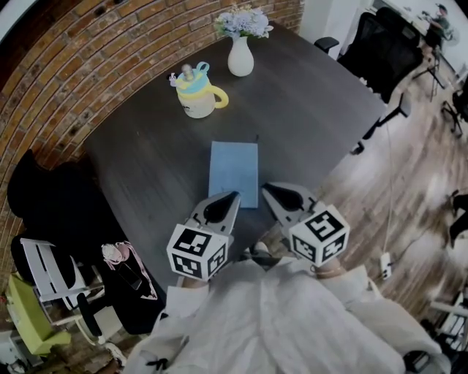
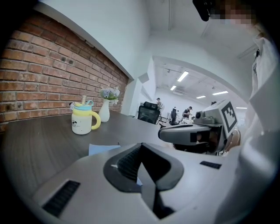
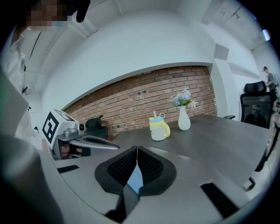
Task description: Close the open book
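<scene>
closest to the head camera is my pale shirt, filling the bottom of the view, with both arms reaching forward from it. each hand holds a gripper with a marker cube on its back.

left gripper: its jaws are pressed together with nothing between them. right gripper: its jaws are also closed and empty; through the thin slit behind its pads only a sliver of blue shows from further off. the two grippers sit side by side, near each other but apart, both pointing away from me and tilted slightly down.

just ahead of their tips lies the book. it is closed, flat on the dark table, pale blue cover up, close to the table edge nearest me. from above, the left gripper's tip overlaps the book's near left corner; i cannot tell whether it touches.

further back on the table stands a cream and yellow mug with a blue lid. beyond it, well apart from the book, is a white vase of pale flowers. a red brick wall runs along the table's left side. black office chairs stand at the far right on a wooden floor.
</scene>
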`<state>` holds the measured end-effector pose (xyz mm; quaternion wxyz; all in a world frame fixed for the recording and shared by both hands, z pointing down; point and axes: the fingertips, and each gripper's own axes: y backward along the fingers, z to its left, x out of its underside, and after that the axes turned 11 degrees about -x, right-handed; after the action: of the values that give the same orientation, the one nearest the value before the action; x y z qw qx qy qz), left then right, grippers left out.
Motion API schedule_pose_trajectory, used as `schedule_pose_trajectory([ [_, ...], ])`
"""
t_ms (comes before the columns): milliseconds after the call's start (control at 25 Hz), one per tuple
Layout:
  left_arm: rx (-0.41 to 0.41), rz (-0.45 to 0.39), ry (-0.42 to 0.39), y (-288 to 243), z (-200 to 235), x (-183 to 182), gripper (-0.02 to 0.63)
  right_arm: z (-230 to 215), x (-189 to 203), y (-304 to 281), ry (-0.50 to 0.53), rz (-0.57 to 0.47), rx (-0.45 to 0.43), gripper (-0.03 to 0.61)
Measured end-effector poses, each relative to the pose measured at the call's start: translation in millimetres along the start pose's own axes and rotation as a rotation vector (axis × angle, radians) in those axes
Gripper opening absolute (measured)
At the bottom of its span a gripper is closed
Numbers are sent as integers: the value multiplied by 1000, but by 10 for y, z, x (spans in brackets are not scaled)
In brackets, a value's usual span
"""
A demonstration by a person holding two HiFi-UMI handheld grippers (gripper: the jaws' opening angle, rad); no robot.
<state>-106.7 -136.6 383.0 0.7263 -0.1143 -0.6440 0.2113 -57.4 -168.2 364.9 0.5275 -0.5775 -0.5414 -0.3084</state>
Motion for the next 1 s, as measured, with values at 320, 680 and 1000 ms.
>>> schedule_pose_trajectory([
  [320,13,14,15,-24,-34,32,6,-19,-4,79,-17,-23,-12,14],
  [680,13,57,45,-49,-74,146,6,17,65,133,-24,-11,-45,14],
  [1000,11,116,61,-100,-92,276,6,34,172,108,-25,39,-61,14],
])
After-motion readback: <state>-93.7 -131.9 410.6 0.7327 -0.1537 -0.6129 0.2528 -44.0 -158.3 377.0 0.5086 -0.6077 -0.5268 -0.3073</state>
